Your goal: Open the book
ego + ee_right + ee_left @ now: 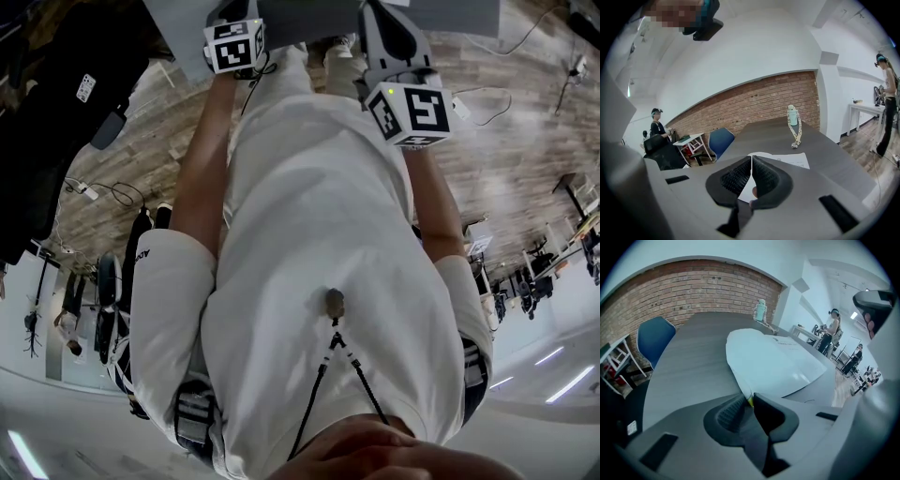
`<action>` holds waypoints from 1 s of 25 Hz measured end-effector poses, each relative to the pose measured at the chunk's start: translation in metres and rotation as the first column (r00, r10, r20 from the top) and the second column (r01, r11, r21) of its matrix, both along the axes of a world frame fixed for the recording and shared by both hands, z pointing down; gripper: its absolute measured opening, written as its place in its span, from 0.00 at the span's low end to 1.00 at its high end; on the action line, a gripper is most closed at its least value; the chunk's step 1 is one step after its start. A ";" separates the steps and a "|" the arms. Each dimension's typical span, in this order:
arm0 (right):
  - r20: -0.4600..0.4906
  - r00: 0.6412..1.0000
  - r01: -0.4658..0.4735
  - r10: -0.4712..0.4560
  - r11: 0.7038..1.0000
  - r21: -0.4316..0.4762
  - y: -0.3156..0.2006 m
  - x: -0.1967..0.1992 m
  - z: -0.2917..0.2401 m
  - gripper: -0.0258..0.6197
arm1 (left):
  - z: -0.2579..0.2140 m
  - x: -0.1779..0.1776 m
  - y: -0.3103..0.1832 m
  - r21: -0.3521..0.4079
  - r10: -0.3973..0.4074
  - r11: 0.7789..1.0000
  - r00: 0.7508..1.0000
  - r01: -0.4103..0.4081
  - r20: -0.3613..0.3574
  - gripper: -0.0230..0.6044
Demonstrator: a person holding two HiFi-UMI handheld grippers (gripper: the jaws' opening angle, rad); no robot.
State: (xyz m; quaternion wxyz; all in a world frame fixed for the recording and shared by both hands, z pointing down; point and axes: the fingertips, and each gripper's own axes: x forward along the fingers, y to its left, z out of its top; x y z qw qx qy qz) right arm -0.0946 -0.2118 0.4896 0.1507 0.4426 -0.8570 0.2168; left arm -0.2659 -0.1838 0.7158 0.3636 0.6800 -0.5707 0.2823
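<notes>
Dark grey tabletop (689, 357) below a brick wall (693, 291) carries the white book (797, 364), just ahead of both grippers. Opening looks begun: one page (750, 357) bows upward, not yet turned over. Left gripper (749, 401) pinches that page's near corner. Right gripper (751, 161) has its tips pressed together; whether it nips paper is unclear.

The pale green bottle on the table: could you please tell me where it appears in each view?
Head view: not in it; the person's shirt fills the middle.
Left gripper view: bottle top centre, at the far end of the table.
Right gripper view: bottle right of centre, beyond the book.
Shared landmark: the brick wall behind it.
</notes>
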 end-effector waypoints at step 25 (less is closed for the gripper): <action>0.058 0.991 0.115 -0.120 0.990 0.085 0.009 0.031 -0.041 0.10 | -0.079 0.029 0.022 0.140 -0.073 0.989 0.990 0.056 0.120 0.09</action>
